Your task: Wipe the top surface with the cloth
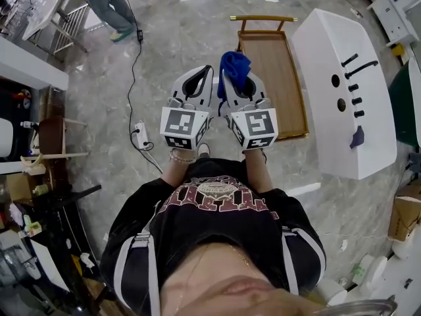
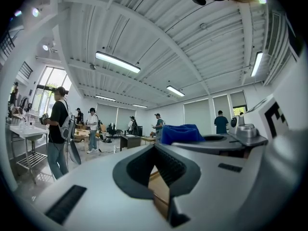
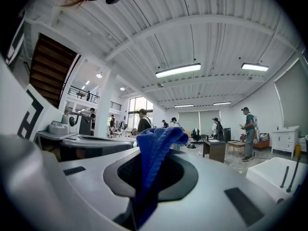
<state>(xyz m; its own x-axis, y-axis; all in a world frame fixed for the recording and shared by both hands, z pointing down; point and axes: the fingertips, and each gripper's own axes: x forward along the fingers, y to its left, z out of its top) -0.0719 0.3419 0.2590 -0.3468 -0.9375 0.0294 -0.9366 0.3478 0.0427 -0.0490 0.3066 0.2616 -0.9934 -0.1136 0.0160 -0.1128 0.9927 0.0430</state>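
Observation:
I hold both grippers side by side in front of my chest, above the floor. My right gripper (image 1: pixel 229 79) is shut on a blue cloth (image 1: pixel 235 67), which bunches up out of its jaws (image 3: pixel 159 139). My left gripper (image 1: pixel 208 72) is beside it, shut with nothing held; the cloth (image 2: pixel 180 133) shows just past it in the left gripper view. A wooden tray-topped table (image 1: pixel 276 78) with a brass handle stands on the floor just beyond the grippers. Neither gripper touches it.
A long white washbasin unit (image 1: pixel 342 91) lies to the right of the wooden table. A power strip (image 1: pixel 140 135) with a cable lies on the floor at left. Shelving (image 1: pixel 39 147) lines the left side. A person (image 1: pixel 108 5) stands far back.

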